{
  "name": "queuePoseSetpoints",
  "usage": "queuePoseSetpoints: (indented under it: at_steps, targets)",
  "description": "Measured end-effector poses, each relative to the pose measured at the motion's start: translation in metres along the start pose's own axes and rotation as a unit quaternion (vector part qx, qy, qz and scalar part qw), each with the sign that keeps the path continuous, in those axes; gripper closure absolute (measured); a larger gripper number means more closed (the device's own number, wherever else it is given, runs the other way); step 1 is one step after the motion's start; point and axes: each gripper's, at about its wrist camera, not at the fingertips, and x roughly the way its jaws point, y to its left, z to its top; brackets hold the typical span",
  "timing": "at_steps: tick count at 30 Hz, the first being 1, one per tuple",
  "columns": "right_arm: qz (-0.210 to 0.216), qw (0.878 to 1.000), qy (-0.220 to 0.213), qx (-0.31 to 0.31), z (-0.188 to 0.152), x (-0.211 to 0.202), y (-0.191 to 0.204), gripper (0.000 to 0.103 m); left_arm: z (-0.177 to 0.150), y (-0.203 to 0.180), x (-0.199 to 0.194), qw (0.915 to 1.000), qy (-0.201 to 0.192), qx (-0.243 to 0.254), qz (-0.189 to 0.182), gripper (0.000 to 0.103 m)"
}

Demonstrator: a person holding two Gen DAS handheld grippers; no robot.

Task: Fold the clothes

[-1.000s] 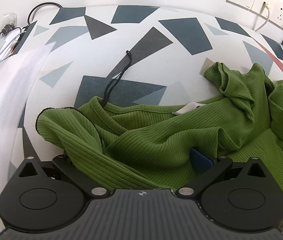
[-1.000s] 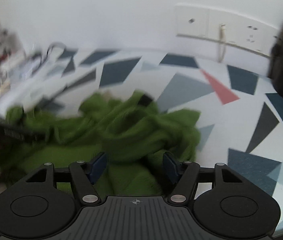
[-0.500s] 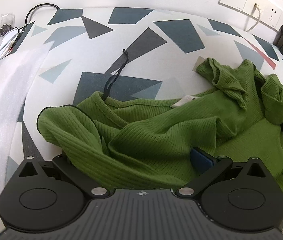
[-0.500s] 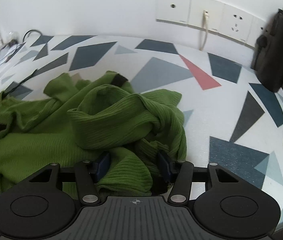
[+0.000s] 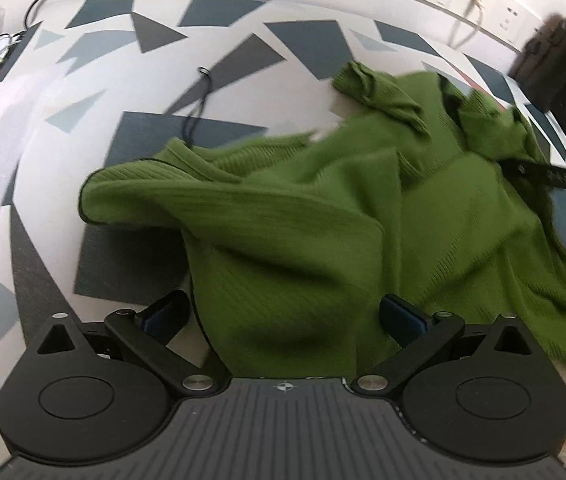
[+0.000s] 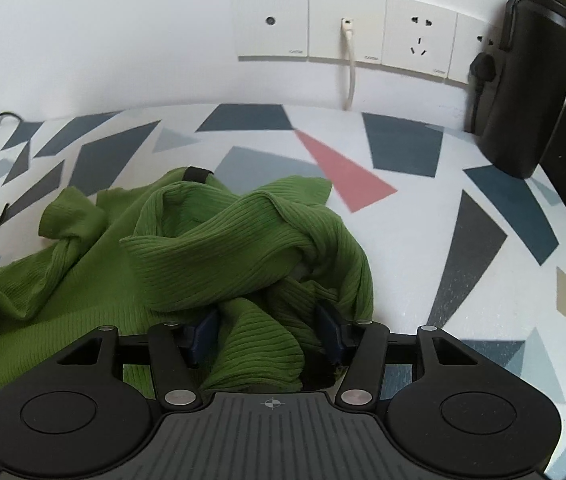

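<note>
My left gripper [image 5: 283, 318] and right gripper [image 6: 267, 338] each clench folds of the crumpled green ribbed-knit garment [image 6: 211, 252] between their jaws.

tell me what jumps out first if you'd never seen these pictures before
A crumpled green ribbed sweater fills the middle of a tabletop printed with grey, blue and one pink triangle. Both grippers have cloth bunched between their fingers: the right gripper near the garment's right end, the left gripper at its near edge, in a motion-blurred view. Behind, white wall sockets and a tall black bottle stand at the far right.
</note>
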Motion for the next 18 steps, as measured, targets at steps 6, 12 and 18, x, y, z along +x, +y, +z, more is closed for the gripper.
queuePoseSetpoints:
  at_steps: [6, 12, 18]
  targets:
    - [0.008, 0.999, -0.015, 0.043, -0.003, -0.003, -0.005, 0.045, -0.003, -0.004, 0.001, 0.9994, -0.013, 0.030, 0.012, 0.006]
    - [0.004, 0.995, -0.036, 0.097, -0.025, -0.043, -0.018, 0.035, 0.014, 0.014, -0.003, 0.9992, -0.035, 0.007, -0.017, 0.064]
    - [-0.036, 0.991, -0.039, 0.124, -0.061, -0.086, -0.026, 0.034, 0.045, 0.035, 0.010, 0.9972, -0.051, -0.008, -0.054, 0.074]
